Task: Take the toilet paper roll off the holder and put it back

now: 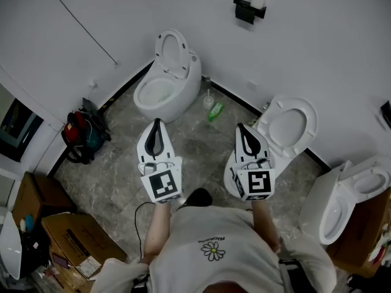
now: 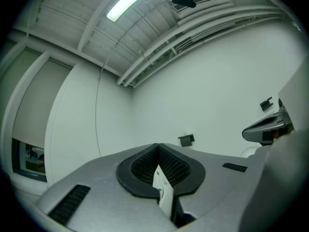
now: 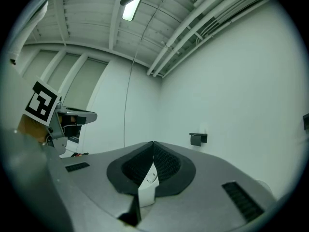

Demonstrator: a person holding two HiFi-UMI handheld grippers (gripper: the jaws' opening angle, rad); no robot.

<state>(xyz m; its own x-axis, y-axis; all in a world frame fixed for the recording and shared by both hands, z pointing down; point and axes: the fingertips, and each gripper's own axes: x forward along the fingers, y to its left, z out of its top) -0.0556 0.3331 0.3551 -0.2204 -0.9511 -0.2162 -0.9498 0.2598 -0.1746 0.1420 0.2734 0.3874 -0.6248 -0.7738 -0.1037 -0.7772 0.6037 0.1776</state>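
Grey stone floor (image 1: 195, 140) and white walls, with toilets (image 1: 168, 78) standing about. Nearest, the left gripper (image 1: 157, 129) and right gripper (image 1: 244, 133) are side by side, both closed on nothing. On the far wall, well away, the toilet paper roll (image 1: 258, 0) sits on its black holder (image 1: 246, 11). The best approach is probably to step closer and open one gripper's jaws before reaching for it.

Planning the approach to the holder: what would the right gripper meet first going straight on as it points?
The right gripper would probably meet the white wall first, just left of the black holder; nothing shows in between, though depth is unclear.
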